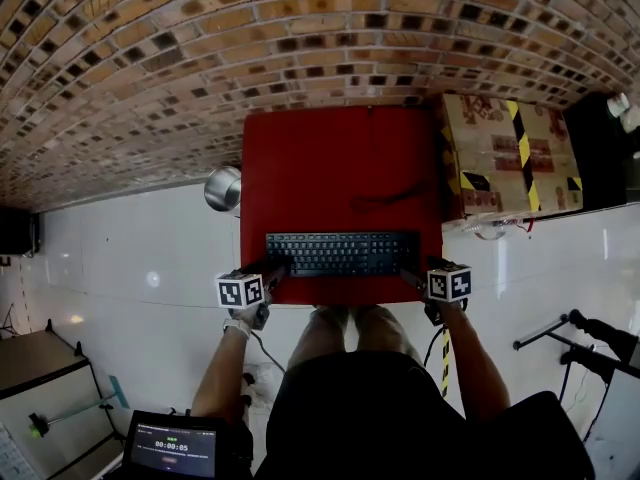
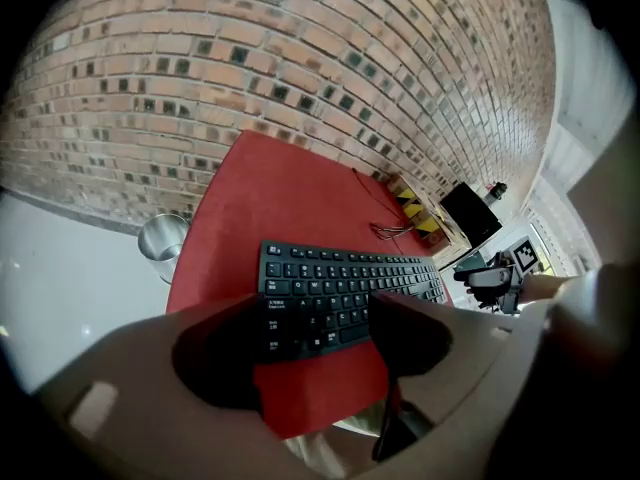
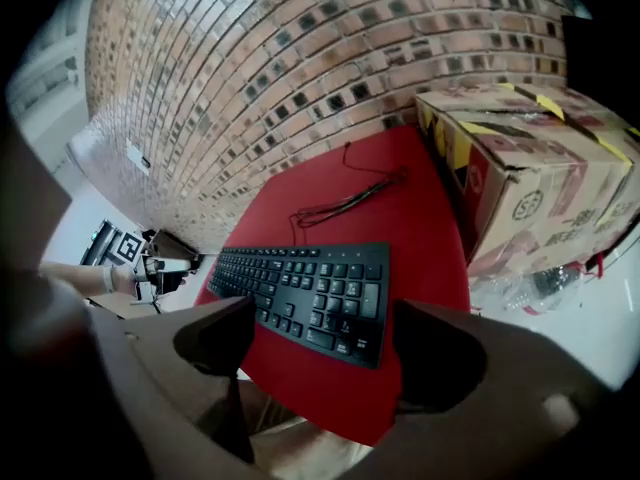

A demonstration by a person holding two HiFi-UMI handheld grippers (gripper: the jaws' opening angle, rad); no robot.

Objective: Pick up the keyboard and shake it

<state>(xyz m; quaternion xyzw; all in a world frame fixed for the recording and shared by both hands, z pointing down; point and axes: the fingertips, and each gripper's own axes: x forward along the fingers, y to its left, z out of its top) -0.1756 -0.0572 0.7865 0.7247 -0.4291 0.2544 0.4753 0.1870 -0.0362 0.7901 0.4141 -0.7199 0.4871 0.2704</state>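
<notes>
Keyboard point(image 1: 342, 253) not yet grasped.
Left gripper point(image 1: 272, 269) at its 9 o'clock end, right gripper point(image 1: 411, 271) at 3 o'clock, both wide open, holding nothing; lifting and shaking remain.

Keyboard point(image 1: 342, 253): black throughout, with small white legends on the keys. Table point(image 1: 340, 148): uniform bright red top. Cable point(image 1: 385, 202) lying on it: dark. Wall point(image 1: 200, 48): brickwork in mixed orange, tan and brown, with scattered near-black bricks and pale mortar lines. Floor point(image 1: 130, 248): glossy white tiles with thin grey joints. Bin point(image 1: 224, 188): silver metal. Cardboard box point(image 1: 500, 158): tan, with reddish print and yellow-and-black striped tape. Left gripper point(image 1: 272, 270) and right gripper point(image 1: 412, 273): dark jaws, each cube white with black square markers.
</notes>
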